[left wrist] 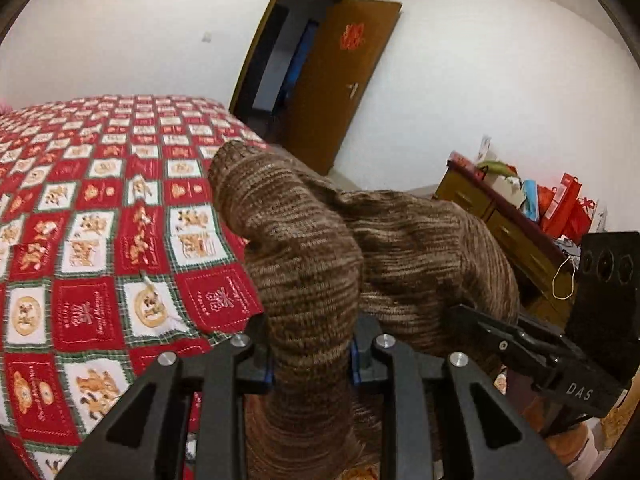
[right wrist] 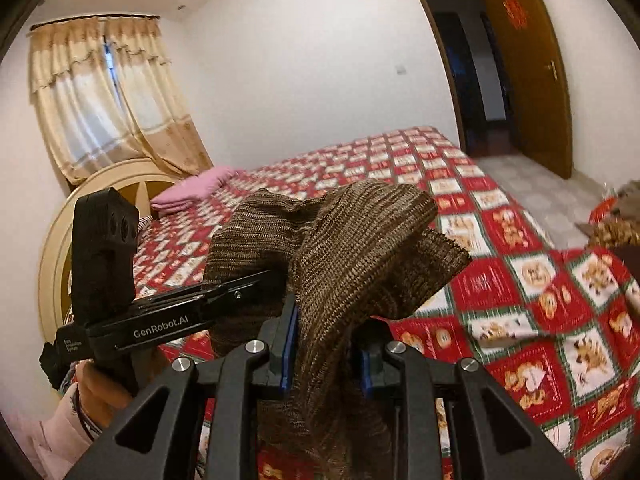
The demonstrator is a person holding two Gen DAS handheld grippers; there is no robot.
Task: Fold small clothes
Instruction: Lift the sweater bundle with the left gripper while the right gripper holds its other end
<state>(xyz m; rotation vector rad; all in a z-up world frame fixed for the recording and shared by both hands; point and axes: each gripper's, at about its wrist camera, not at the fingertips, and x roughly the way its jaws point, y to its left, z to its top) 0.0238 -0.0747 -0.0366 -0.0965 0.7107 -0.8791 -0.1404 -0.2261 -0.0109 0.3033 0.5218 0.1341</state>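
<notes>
A brown striped knit garment [left wrist: 320,248] hangs bunched in the air above the bed. My left gripper [left wrist: 312,364] is shut on a thick fold of it, blue pads pressing both sides. In the right wrist view the same knit garment [right wrist: 348,248] is pinched by my right gripper [right wrist: 326,364], also shut on it. The two grippers hold it close together: the right gripper [left wrist: 520,336] shows at the right of the left wrist view, and the left gripper [right wrist: 224,296], held by a hand in a pink sleeve, at the left of the right wrist view.
A bed with a red, white and green patchwork quilt [left wrist: 100,220] lies below. A folded pink cloth [right wrist: 192,188] rests near the cream headboard [right wrist: 64,240]. A brown door [left wrist: 340,80] stands open. A wooden dresser [left wrist: 500,216] bears red bags. Curtains [right wrist: 108,96] cover the window.
</notes>
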